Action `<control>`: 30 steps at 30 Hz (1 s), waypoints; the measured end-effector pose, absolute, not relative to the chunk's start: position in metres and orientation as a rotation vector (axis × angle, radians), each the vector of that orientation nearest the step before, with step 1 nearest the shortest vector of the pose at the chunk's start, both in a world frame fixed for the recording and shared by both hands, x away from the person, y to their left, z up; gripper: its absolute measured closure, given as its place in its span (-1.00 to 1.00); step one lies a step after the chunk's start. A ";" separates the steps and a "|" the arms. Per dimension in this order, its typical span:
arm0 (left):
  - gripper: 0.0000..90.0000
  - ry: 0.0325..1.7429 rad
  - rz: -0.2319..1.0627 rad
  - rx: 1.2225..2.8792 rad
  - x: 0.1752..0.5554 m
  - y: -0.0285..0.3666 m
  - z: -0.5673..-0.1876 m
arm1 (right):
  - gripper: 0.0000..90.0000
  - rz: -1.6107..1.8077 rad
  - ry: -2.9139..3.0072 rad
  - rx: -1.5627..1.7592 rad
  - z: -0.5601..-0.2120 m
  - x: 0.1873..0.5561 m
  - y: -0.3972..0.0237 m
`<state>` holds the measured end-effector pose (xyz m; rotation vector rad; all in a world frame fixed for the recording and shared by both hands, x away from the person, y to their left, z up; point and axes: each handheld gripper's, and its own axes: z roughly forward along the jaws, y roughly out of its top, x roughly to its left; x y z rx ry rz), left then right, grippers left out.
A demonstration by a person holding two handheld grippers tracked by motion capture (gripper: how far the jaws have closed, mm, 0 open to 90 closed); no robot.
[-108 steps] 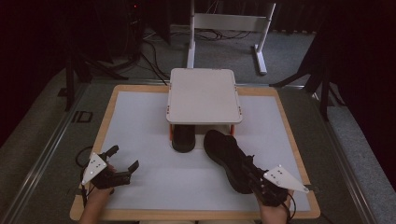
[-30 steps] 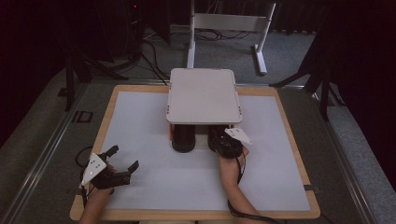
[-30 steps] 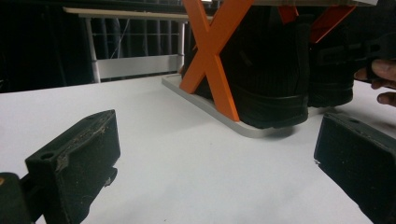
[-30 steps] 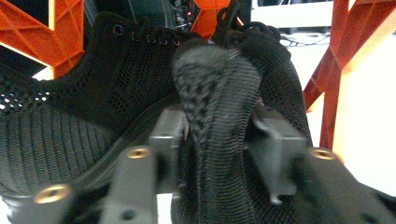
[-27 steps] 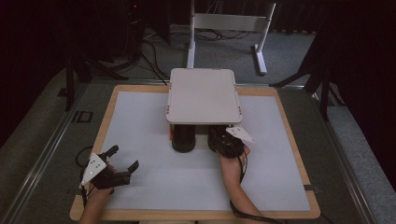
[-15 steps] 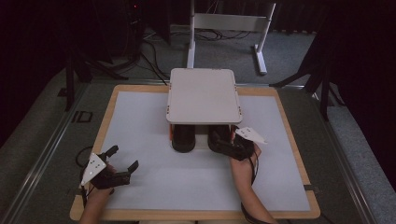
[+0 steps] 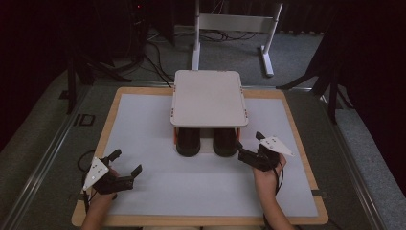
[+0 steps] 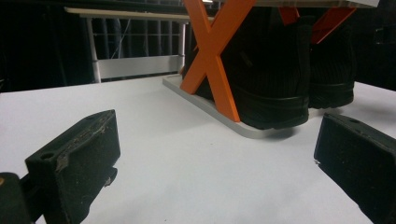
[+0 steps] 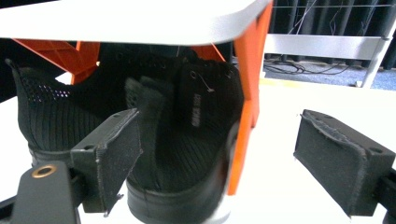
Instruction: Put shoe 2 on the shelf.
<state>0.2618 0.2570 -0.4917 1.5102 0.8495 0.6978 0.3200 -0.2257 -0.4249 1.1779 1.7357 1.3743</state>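
Black shoes (image 7: 206,140), two of them, sit under one rack (image 7: 208,98). Right gripper (image 7: 249,152), jaws just opened wide, is beside it; left gripper (image 7: 125,165) is spread too.

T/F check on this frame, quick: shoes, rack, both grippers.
1. Both black shoes sit under the rack's white top. True: left shoe and right shoe are side by side under the rack.
2. The right gripper is clamped on a shoe. False: its jaws have just opened, stand apart and hold nothing.
3. The left gripper holds a shoe. False: open, over the bare white mat.
4. The rack's side supports are orange. True, in both gripper views.
5. A third shoe lies on the mat. False: two shoes, both on the rack.
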 end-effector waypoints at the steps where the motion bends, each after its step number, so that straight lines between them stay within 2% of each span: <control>1: -0.98 0.850 0.698 1.510 0.262 0.257 -0.492 | -0.69 1.366 1.740 1.183 -0.426 0.319 -0.229; 17: -0.98 0.852 0.697 1.510 0.262 0.257 -0.492 | -0.71 1.254 1.725 1.250 -0.455 0.311 -0.277; 30: -0.98 0.851 0.697 1.505 0.262 0.257 -0.492 | -0.70 1.200 1.725 1.287 -0.464 0.304 -0.296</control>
